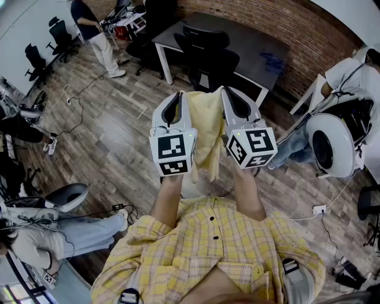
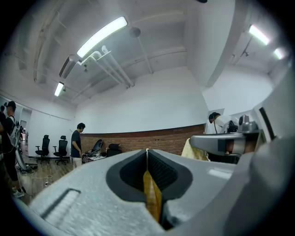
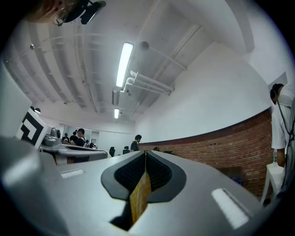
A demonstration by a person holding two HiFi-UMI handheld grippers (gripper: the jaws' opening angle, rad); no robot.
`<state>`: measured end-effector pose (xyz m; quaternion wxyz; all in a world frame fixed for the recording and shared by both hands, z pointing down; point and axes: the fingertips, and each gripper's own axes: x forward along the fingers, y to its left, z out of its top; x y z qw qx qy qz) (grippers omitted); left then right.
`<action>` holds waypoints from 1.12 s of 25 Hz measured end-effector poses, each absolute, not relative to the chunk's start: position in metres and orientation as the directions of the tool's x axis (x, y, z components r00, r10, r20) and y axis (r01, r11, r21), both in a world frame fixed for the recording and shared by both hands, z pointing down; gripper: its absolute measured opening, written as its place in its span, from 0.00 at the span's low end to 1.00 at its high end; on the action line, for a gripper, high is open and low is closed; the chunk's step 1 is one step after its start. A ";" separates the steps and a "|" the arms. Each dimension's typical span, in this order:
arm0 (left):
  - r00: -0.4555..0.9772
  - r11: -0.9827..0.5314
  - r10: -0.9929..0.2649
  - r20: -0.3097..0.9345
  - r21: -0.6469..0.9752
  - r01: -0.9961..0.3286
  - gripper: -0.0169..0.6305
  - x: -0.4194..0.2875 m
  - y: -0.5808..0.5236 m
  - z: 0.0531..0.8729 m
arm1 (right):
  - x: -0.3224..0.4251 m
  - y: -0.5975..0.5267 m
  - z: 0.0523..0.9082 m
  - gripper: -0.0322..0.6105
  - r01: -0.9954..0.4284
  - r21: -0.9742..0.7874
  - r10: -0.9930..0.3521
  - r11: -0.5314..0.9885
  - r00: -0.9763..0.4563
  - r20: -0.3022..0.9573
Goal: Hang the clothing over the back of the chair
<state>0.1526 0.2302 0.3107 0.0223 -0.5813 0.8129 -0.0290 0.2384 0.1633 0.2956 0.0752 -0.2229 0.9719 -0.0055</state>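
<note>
Dark table [image 1: 255,50] by brick wall [image 1: 267,18]; power strip [image 1: 319,209] on wooden floor [image 1: 119,139].

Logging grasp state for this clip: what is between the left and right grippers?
The yellow garment hangs between the left gripper and right gripper, pinched in both, jaws shut; the head view shows it.

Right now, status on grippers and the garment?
Left gripper shut on yellow garment. Right gripper likewise. Garment hangs between them, not yet on black chair. Nothing seen in the way.
</note>
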 end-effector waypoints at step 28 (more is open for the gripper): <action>-0.455 0.454 -0.890 -0.018 -0.090 -0.886 0.04 0.202 0.226 0.320 | 0.281 0.146 0.299 0.07 -0.266 -0.050 -0.271 0.963 -0.946 -0.178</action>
